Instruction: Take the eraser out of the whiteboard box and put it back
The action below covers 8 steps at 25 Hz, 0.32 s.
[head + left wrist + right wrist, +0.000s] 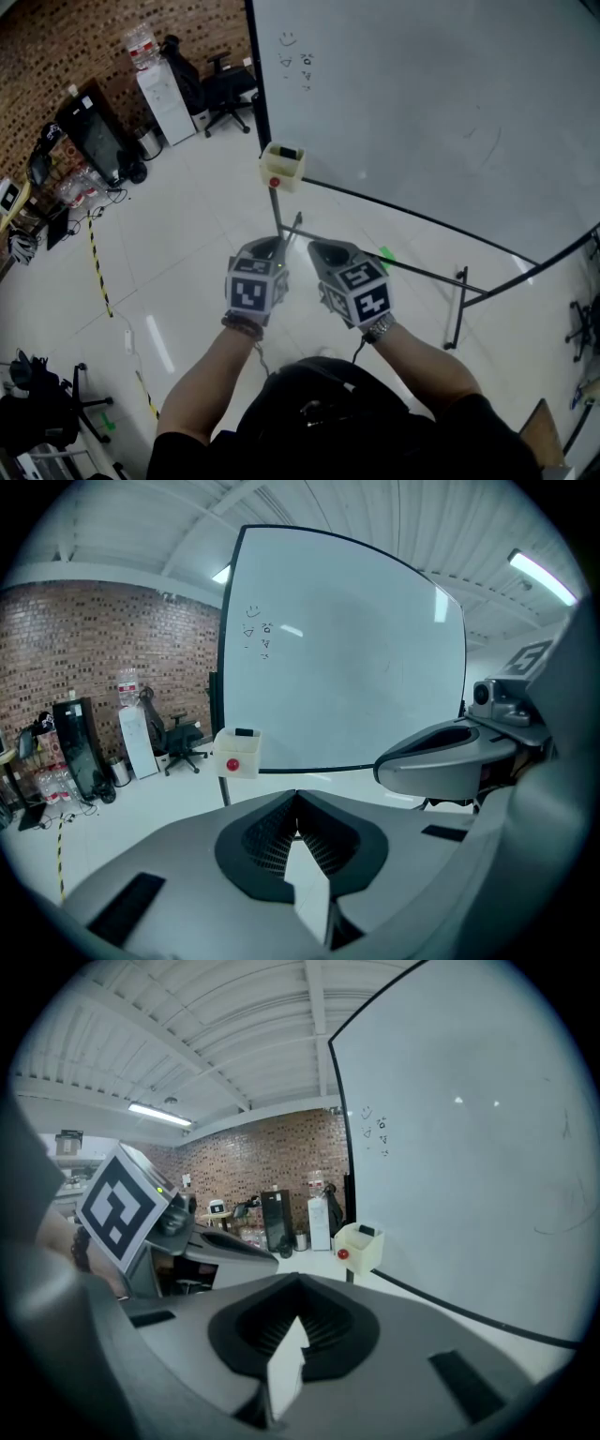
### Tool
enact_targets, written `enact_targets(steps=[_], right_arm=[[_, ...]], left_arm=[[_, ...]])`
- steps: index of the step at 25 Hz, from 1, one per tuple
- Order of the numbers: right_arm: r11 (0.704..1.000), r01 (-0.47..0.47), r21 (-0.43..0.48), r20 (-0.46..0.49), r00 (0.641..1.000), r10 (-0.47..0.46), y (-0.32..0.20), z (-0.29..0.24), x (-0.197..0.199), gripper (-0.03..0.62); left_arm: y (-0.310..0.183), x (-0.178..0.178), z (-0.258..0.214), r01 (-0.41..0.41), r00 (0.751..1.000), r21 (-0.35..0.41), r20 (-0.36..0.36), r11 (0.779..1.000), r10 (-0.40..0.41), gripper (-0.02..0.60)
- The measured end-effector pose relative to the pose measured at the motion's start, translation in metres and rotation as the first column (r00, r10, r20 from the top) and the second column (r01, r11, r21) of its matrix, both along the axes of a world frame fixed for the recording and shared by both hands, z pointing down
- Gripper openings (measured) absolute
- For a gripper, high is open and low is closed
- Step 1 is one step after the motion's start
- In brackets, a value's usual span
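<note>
The eraser (287, 152) sits in the whiteboard box (281, 171). Only its dark top peeks out, and the rest is hidden down inside. The box is pale with a red dot (274, 182) on its front, and it hangs at the lower corner of the big whiteboard (422, 103).

The left claw (265, 248) and the right claw (328, 251) are side by side, well apart from the box. Both claws are squeezed closed with nothing in them.

Only the head view shows the person's arms, the shiny floor (187, 244) and the board's thin metal legs (457, 309). The gripper views show the roof and its long lamps (539, 574) instead.

A black chair (225, 89) stands far off by the brick wall (56, 42). The small scribbles (298, 61) on the board are too tiny to read.
</note>
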State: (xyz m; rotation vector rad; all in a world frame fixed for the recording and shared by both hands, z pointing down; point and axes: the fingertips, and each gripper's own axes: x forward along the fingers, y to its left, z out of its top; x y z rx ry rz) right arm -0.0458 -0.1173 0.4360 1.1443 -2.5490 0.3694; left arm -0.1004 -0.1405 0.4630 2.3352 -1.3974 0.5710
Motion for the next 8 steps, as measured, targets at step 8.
enact_targets(steps=[8], right_arm=[[1.000,0.008,-0.012,-0.010,1.000,-0.008,0.0030,0.0019,-0.0053,0.014]], left_arm=[[0.0005,-0.0003,0.0069,-0.007,1.000,-0.016,0.016,1.000,0.007,0.002]])
